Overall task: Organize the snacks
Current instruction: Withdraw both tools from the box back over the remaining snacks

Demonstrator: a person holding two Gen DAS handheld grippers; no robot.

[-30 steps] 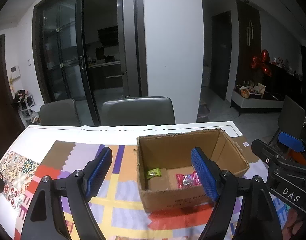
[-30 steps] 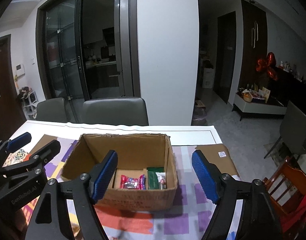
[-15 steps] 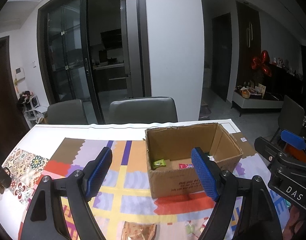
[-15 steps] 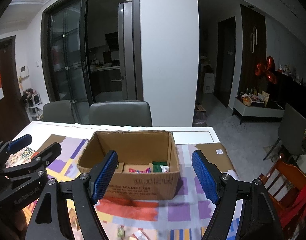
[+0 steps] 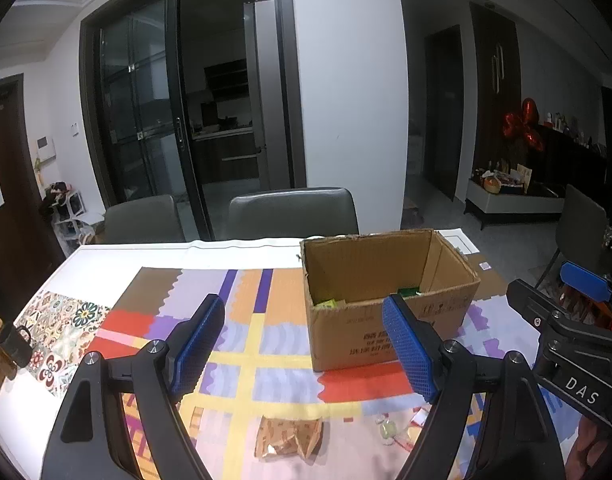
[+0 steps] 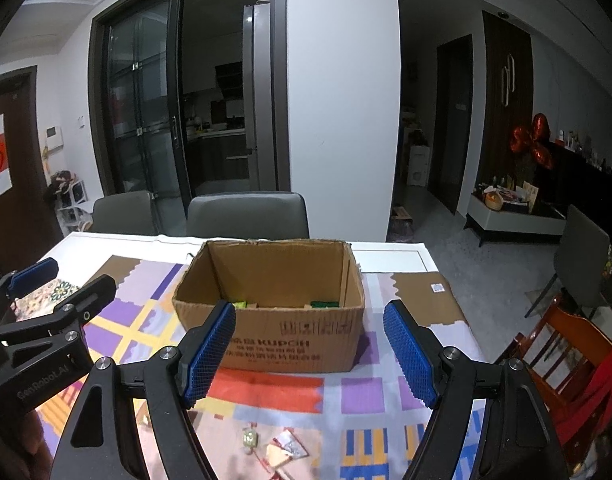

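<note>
Grippers are held side by side above the near part of a table covered with a patchwork cloth, both tilted gently downward toward the far side. The left gripper is seen with its blue pads spread wide, and nothing is caught between them; only the cloth and the front of a cardboard box show through the gap. The right gripper is likewise spread apart and empty, its pads framing the printed front wall of the same box. In the left wrist view the right gripper is visible at the right edge, level with its partner; in the right wrist view the left gripper is seen at the left edge. The box stands open-topped on the cloth, beyond both sets of fingertips and untouched, and green packets are glimpsed inside over its front rim. Loose snacks lie on the cloth at the near edge, apart from the box: a brown crinkled packet below the left gripper, small wrapped sweets to its right, and a small candy with a silver-and-yellow wrapper below the right gripper. Two grey chairs are set at the far side of the table.
</note>
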